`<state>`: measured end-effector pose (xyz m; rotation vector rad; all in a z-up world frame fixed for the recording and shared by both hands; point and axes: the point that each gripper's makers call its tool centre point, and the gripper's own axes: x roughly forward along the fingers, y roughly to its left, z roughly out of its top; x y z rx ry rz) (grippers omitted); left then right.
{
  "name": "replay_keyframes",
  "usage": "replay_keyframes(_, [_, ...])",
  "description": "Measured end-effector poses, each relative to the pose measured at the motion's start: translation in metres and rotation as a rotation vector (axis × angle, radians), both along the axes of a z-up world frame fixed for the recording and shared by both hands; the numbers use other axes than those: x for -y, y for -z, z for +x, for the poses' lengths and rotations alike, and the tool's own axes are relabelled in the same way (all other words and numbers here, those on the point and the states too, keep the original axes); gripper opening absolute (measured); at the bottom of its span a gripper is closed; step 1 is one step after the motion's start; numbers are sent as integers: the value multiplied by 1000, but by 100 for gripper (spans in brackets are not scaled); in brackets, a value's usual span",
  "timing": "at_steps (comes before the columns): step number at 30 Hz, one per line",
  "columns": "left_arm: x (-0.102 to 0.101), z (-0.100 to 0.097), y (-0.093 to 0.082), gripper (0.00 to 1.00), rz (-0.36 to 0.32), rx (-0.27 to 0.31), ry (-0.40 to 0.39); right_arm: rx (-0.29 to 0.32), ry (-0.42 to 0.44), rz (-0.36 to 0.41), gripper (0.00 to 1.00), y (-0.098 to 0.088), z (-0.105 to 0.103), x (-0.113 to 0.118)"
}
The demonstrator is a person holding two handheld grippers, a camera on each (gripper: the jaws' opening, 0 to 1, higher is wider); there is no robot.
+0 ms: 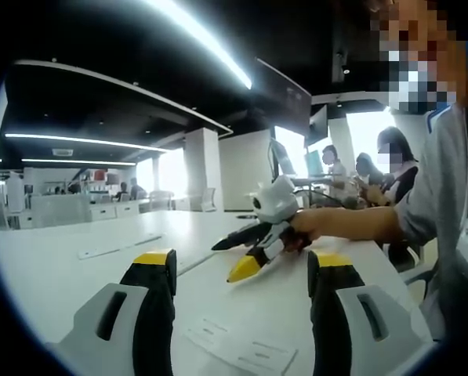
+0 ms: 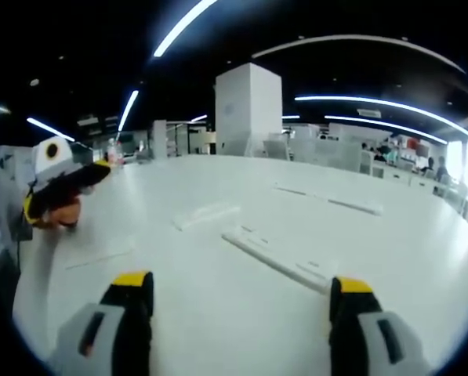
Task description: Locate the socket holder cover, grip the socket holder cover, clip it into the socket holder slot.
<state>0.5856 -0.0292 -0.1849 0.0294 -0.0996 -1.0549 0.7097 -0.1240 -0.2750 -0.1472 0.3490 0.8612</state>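
Both grippers hover over the white counter [image 2: 218,313], jaws spread wide, nothing between them. In the right gripper view, the right gripper [image 2: 241,294] looks at a long white strip [image 2: 284,262], likely the socket holder cover, lying flat just ahead; its long axis runs from upper left down toward the right jaw, slantwise to the gap. A shorter strip [image 2: 206,215] lies beyond, and 2 more [image 2: 351,205] farther right. Risk here: picking the wrong strip, or closing across that slant so the flat piece skates away. In the left gripper view, the left gripper [image 1: 241,274] faces the other gripper [image 1: 257,243], held in a hand [image 1: 312,225].
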Motion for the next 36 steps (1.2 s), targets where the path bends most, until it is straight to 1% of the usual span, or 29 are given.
replay_keyframes(4, [0,0,-1,67,-1,1,0,2,1,-11,93,1,0,0])
replay_keyframes(18, [0,-2,-1,67,0,5,6,-3,1,1,94,-1,-2,-2])
replay_keyframes(26, [1,-5,-4,67,-9,15,13,0,-2,-7,94,0,-3,-2])
replay_keyframes(36, [2,-6,-3,66,-3,15,16,-2,-3,-4,94,-1,-3,-5])
